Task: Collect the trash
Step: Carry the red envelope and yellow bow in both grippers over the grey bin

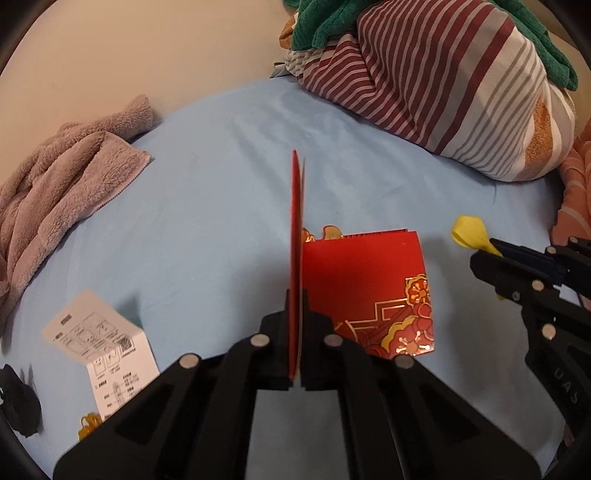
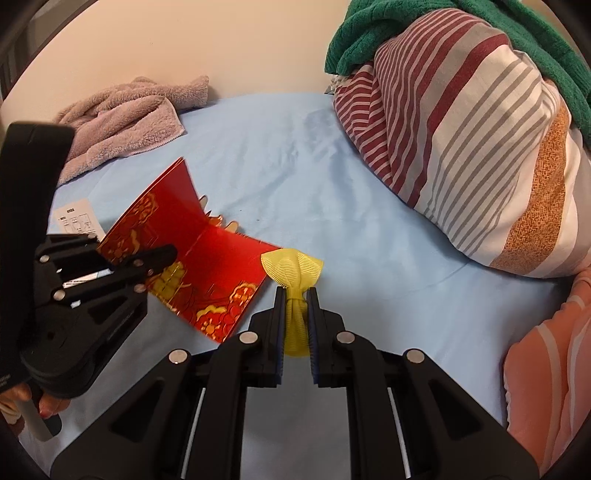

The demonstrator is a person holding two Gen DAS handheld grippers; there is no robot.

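On a light blue bedsheet, the left gripper is clamped on one raised flap of a folded red card printed with gold flowers and cloud shapes; that flap stands on edge between the closed jaws, while the other flap lies flat on the sheet just to the right of them. In the right wrist view the same card shows as an open V with its fold line pointing away from the camera, and the left gripper's black body reaches in from the left edge, with fingertips of the person's hand visible beneath it. The right gripper is closed on a small yellow ribbon bow, its pads pressing the bow's lower half so that the knot and upper loops stick out beyond the fingertips, just beside the card's near corner. A white instruction leaflet with printed diagrams lies on the sheet to the left of the left gripper, with a small yellow-gold object, too small to identify, near its lower edge. A crumpled mauve towel sits at the far left against the wall, and a striped duvet topped by a green towel is bunched at the far right.
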